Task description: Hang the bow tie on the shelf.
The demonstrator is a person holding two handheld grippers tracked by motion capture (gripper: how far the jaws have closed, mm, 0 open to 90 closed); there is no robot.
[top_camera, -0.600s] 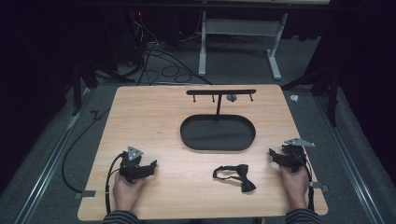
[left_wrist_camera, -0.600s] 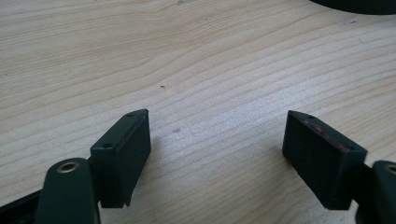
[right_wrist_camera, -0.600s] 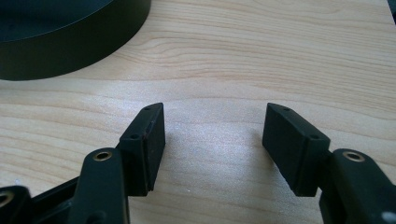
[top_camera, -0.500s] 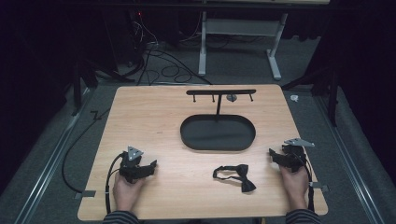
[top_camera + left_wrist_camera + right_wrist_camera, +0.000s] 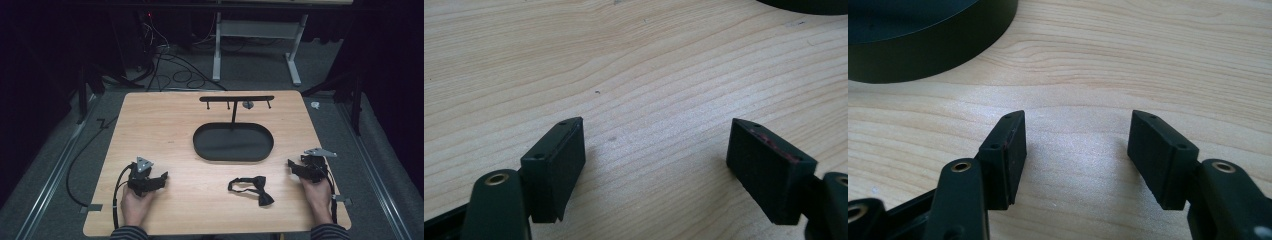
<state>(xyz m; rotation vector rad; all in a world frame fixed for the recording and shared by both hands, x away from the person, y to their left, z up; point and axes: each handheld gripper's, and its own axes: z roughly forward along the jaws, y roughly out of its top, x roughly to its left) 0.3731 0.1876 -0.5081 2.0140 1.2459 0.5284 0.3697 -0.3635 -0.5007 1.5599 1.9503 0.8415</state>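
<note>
Both grippers rest low on the wooden worktop (image 5: 165, 130), jaws spread wide with nothing between them. The black bow tie (image 5: 252, 188) lies flat between them, nearer the right gripper (image 5: 300, 167) than the left gripper (image 5: 152, 181). Ahead of both sits a black oval tray (image 5: 233, 142) with its hanger stand (image 5: 236, 100).

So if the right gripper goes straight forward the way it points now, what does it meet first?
Probably bare table: between its open jaws the right gripper faces wood. The black oval tray lies off to the side, likely missed.
</note>
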